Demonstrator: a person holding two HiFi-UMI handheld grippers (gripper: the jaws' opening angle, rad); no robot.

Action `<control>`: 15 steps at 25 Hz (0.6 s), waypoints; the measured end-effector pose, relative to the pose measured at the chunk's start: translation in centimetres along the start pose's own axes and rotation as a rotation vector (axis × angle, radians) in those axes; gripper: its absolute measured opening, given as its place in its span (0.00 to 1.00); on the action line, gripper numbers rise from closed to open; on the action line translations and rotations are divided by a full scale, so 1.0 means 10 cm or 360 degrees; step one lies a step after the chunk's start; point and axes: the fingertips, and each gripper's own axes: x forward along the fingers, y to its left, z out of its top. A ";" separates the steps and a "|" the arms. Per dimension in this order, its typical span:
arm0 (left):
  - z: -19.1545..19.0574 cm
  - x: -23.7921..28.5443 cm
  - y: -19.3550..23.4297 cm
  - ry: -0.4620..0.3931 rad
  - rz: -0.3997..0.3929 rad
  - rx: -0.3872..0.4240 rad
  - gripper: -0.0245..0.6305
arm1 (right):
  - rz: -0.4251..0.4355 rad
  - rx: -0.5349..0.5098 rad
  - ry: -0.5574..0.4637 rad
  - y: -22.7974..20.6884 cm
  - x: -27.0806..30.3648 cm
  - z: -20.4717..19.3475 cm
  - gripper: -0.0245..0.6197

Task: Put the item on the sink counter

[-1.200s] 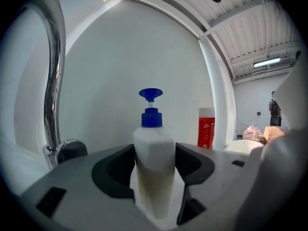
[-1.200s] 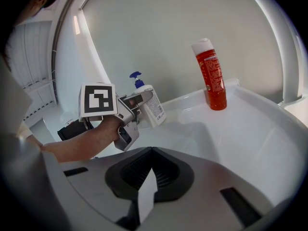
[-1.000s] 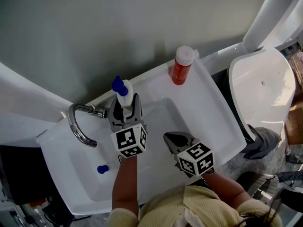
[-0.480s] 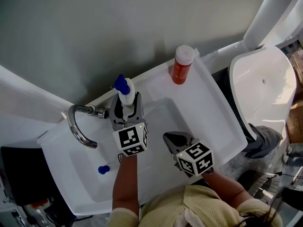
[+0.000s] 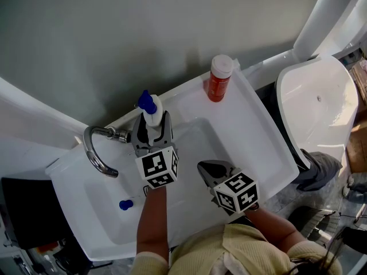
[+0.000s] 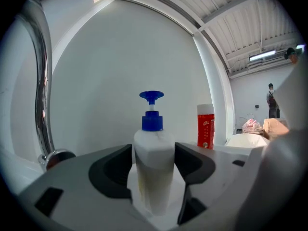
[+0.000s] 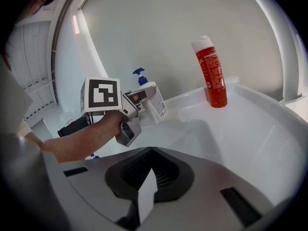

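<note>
A white pump bottle point(image 5: 152, 117) with a blue pump head stands between the jaws of my left gripper point(image 5: 152, 129), at the back rim of the sink point(image 5: 246, 125) just right of the faucet. In the left gripper view both dark jaws press the bottle's point(image 6: 154, 167) sides. The right gripper view shows the bottle point(image 7: 155, 100) leaning slightly. My right gripper point(image 5: 210, 169) hovers over the basin, shut, with nothing between its jaws.
A red bottle point(image 5: 219, 79) with a white cap stands at the sink's back right corner. The chrome faucet point(image 5: 94, 149) arches at the back left. A small blue object point(image 5: 125, 204) lies on the left ledge. A white toilet point(image 5: 318, 105) is to the right.
The left gripper and its bottle have shifted very slightly toward the back rim. The right gripper has not moved.
</note>
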 end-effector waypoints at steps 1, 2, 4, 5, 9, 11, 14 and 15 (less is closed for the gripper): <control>0.01 0.00 0.00 -0.0004 0.0001 -0.0006 0.48 | 0.0000 -0.0001 -0.0001 0.00 0.00 0.00 0.07; 0.02 -0.01 0.00 -0.0008 0.0003 -0.0007 0.48 | -0.0001 -0.0001 -0.0002 0.01 -0.01 0.00 0.07; 0.04 -0.02 -0.01 -0.0011 0.0002 -0.0007 0.49 | -0.0004 -0.0002 -0.0007 0.03 -0.03 0.00 0.07; 0.04 -0.03 -0.01 -0.0009 -0.0002 -0.0013 0.49 | -0.0005 -0.0002 -0.0009 0.03 -0.04 0.00 0.07; 0.05 -0.06 -0.03 0.0007 -0.0010 -0.0052 0.50 | -0.0008 -0.0005 -0.0021 0.06 -0.08 0.00 0.07; 0.06 -0.08 -0.03 0.0007 -0.0003 -0.0052 0.50 | -0.0009 -0.0006 -0.0026 0.08 -0.10 0.00 0.07; 0.05 -0.12 -0.03 0.0013 -0.0003 -0.0060 0.50 | -0.0015 -0.0008 -0.0033 0.11 -0.12 -0.01 0.07; 0.05 -0.14 -0.03 0.0015 -0.0006 -0.0064 0.50 | -0.0018 -0.0009 -0.0036 0.12 -0.13 -0.01 0.07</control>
